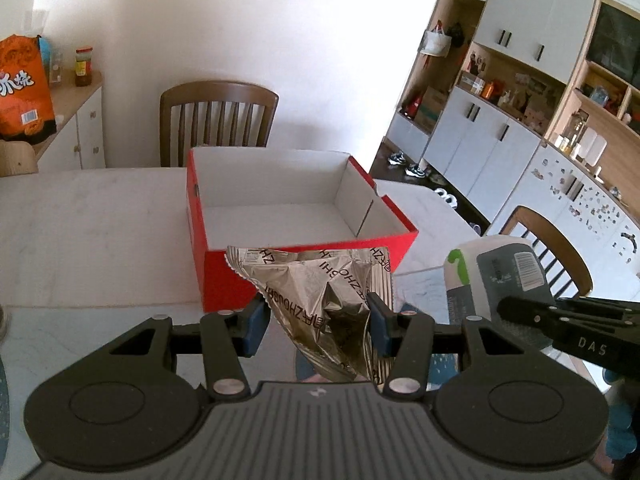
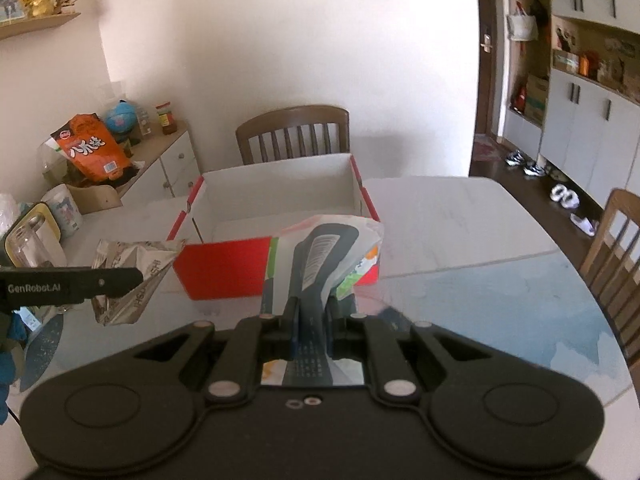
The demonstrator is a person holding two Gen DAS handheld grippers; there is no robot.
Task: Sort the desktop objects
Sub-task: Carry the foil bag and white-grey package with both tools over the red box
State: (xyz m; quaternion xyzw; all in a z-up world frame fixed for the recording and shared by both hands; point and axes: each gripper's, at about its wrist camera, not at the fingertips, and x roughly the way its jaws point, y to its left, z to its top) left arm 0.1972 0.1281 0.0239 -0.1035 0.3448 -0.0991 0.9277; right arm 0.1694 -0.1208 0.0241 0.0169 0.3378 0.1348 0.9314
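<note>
A crumpled silver foil snack bag [image 1: 320, 300] hangs between the blue pads of my left gripper [image 1: 318, 322], which is shut on it, just in front of an empty red box with a white inside [image 1: 280, 216]. My right gripper [image 2: 312, 324] is shut on a white, grey and green packet [image 2: 326, 256], held up before the same red box [image 2: 224, 268]. The packet [image 1: 496, 276] and the right gripper's black arm show at the right of the left wrist view. The foil bag [image 2: 132, 276] shows at the left of the right wrist view.
The box stands on a pale marble table [image 1: 88, 224] with a blue patterned mat [image 2: 480, 304] near me. Wooden chairs [image 1: 218, 120] stand behind and at the right [image 2: 616, 248]. A sideboard [image 2: 168, 160] with an orange bag [image 2: 94, 148] and jars is at the left.
</note>
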